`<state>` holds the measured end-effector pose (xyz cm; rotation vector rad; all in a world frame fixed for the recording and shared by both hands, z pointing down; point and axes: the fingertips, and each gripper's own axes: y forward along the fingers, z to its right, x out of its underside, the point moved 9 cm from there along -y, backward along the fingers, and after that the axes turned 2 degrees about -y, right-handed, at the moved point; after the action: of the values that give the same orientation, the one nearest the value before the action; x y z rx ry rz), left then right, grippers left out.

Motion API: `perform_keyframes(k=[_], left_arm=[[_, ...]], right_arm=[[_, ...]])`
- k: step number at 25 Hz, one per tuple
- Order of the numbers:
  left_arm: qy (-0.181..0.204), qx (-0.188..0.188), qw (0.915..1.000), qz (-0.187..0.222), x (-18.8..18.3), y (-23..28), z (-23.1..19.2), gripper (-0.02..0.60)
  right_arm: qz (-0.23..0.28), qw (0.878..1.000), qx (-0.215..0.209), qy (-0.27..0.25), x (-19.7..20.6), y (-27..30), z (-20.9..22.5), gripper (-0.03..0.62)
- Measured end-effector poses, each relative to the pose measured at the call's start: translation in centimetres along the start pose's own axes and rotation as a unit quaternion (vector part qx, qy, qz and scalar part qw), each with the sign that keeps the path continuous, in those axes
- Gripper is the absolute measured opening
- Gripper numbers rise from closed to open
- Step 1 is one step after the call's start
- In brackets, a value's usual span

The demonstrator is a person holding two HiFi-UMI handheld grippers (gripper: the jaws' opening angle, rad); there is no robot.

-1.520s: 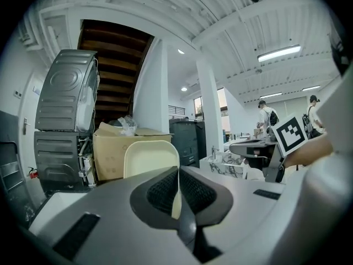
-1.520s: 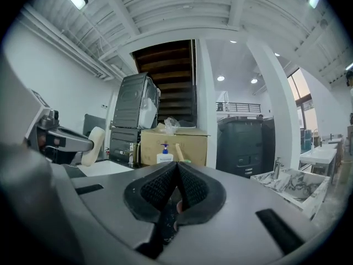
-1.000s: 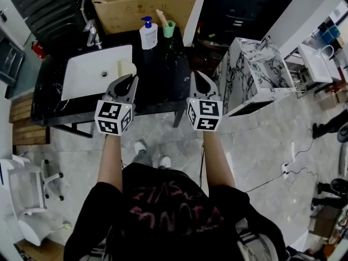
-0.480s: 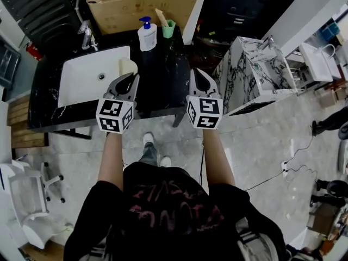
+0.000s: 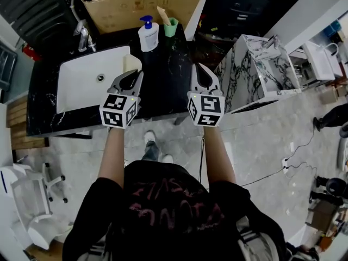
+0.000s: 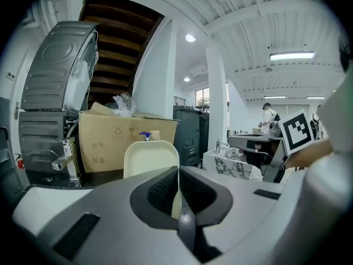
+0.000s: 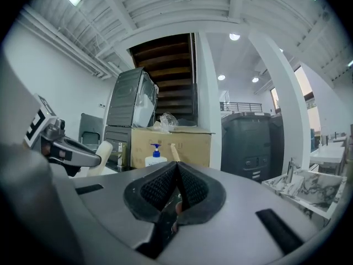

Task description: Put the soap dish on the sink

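A cream soap dish (image 5: pixel 130 63) stands on edge in my left gripper (image 5: pixel 135 75), which is shut on its lower rim. In the head view it hangs over the right edge of the white sink (image 5: pixel 73 88), set in a black marble counter (image 5: pixel 163 78). The left gripper view shows the soap dish (image 6: pixel 151 158) rising upright from the left gripper (image 6: pixel 177 174). My right gripper (image 5: pixel 197 68) hovers over the counter's right part. In its own view the right gripper (image 7: pixel 176 169) is shut with nothing between its pads.
A faucet (image 5: pixel 81 37) stands behind the sink. A pump soap bottle (image 5: pixel 148 34) and a green cup (image 5: pixel 170 27) sit at the counter's back, before a cardboard box (image 5: pixel 138 4). A marble-patterned cabinet (image 5: pixel 255 72) stands to the right.
Both grippers have drifted a little forward over the counter, the left one carrying the soap dish further along the sink's right edge. The person's feet have stepped closer.
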<state>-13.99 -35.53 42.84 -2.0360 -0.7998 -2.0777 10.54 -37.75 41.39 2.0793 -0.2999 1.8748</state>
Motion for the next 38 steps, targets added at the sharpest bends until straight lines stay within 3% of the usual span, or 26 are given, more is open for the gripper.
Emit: perform_keyframes(k=[9,15,24,32,38], left_arm=[[-0.011,0.014,0.9979,-0.062,2.1,3.3,-0.6,0.021],[-0.02,0.026,0.9901,-0.137,4.1,5.3,-0.4,0.021],[-0.027,0.032,0.9791,-0.199,6.1,7.7,-0.2,0.023],[-0.02,0.036,0.9739,-0.223,7.3,9.1,-0.1,0.023],[-0.024,0.046,0.9745,-0.219,7.4,9.1,-0.1,0.023]], right_arm=[[-0.011,1.0,0.001,0.0,0.6,1.4,0.4,0.014],[-0.016,1.0,0.004,0.002,0.9,1.8,0.9,0.014],[-0.021,1.0,0.007,0.0,1.0,2.3,1.4,0.014],[-0.024,1.0,0.011,-0.002,1.0,2.9,1.8,0.014],[-0.027,1.0,0.012,-0.003,1.0,3.2,1.7,0.014]])
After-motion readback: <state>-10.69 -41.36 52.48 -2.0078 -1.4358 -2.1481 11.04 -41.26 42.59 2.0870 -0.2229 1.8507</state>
